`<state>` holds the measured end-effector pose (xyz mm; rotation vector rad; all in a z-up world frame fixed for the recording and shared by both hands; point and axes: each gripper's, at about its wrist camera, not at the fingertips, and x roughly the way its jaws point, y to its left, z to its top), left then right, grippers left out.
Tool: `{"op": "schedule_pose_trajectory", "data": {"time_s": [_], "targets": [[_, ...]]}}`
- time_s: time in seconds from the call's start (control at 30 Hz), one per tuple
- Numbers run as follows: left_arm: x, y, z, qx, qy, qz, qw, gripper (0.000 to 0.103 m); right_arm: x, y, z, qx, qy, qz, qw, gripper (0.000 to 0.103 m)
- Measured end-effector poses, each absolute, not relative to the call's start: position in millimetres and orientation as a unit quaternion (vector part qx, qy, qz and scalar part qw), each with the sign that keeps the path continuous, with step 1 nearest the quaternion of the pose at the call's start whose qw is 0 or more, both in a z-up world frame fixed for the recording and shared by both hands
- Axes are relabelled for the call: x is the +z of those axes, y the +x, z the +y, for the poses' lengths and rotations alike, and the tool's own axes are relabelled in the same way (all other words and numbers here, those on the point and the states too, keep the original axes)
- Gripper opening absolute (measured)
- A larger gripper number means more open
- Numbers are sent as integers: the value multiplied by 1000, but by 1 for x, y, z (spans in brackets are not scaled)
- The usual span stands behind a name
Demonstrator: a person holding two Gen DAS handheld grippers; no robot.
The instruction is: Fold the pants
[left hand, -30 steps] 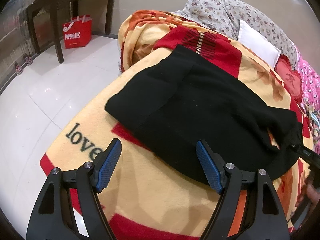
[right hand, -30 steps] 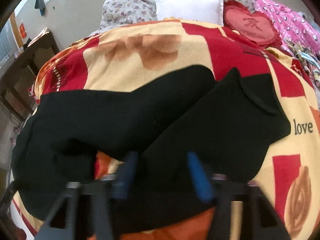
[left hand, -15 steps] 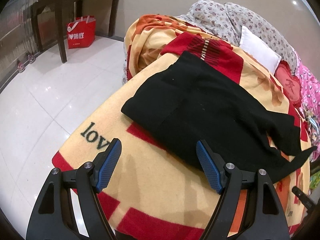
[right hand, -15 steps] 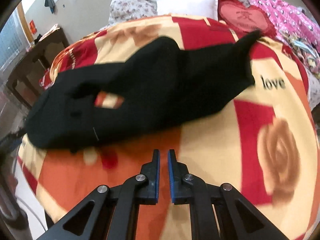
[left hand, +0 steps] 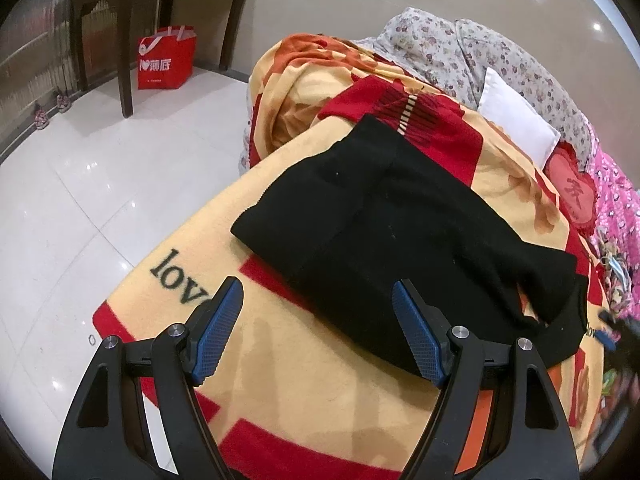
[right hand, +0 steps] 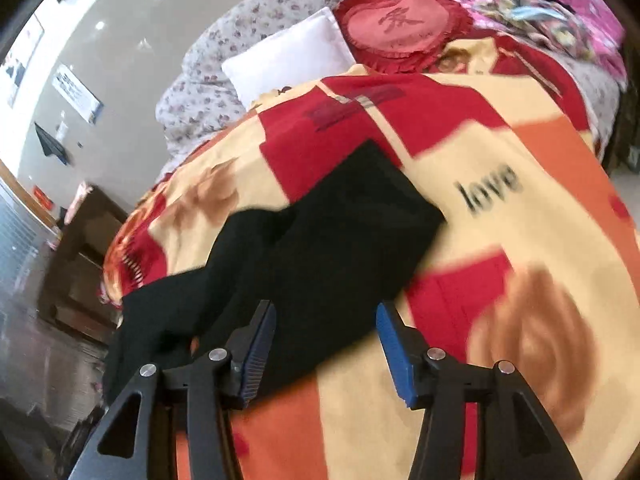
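Lying dead ahead of both tongs: pants [left hand: 400, 232], black, flat on blanket [left hand: 280, 380], partly folded with one layer lapped over another.

Long axis: slantwise across blanket, from pillow [left hand: 516, 128] side down toward near blanket edge; in left view, running upper left to lower right.

Left gripper [left hand: 318, 332]: spread wide, holding nothing, poised above blanket short of pants; right pad overlapping near hem of pants in view, contact not judged. Nearest pants part: broad near corner, just beyond pads.

Right gripper [right hand: 326, 354]: parted wide, holding nothing; left pad over pants [right hand: 312, 260] edge, right pad over bare blanket [right hand: 500, 240]. Touching or hovering: cannot tell, view blurred.

Nearer hand, by judgement: about equal; each facing opposite end of same long axis, left at squared end, right at rumpled end, where a slit of blanket shows through.

Edges: squared end toward floor [left hand: 80, 200] side, close to blanket drop-off; rumpled end near "love" lettering [right hand: 490, 192] in right view.

Open room: bare blanket between pants and pillow, and wide bare patch right of pants in right view; ample for swinging one end over other. Little room floorward of squared end.

Likely next call: pinching an end and carrying it along long axis, away from drop-off.
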<state>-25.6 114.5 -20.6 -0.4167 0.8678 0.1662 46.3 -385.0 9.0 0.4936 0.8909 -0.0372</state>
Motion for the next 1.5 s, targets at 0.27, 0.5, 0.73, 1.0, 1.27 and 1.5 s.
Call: {"op": "schedule_pose_trajectory", "data": {"time_s": [0.27,0.5,0.73,1.0,1.27,1.5], "targets": [[-25,-18,118,89,-191,429,878,78,-18,128,-391,-47,129,469,873,50],[-28,-14,112,84,-193,441,872,78,-31,135,-393,-15,96,437,894,9],[-25,-18,114,84,-194,433,876,78,22,6,-431,44,115,372,920,4],[-31,-19,118,83,-217,441,867,78,5,-68,-487,-22,148,411,899,4],[-26,-22,104,72,-197,444,871,78,24,27,-424,16,69,372,926,71],[-30,-15,105,80,-188,453,868,78,-18,132,-405,25,1,417,908,71]]}}
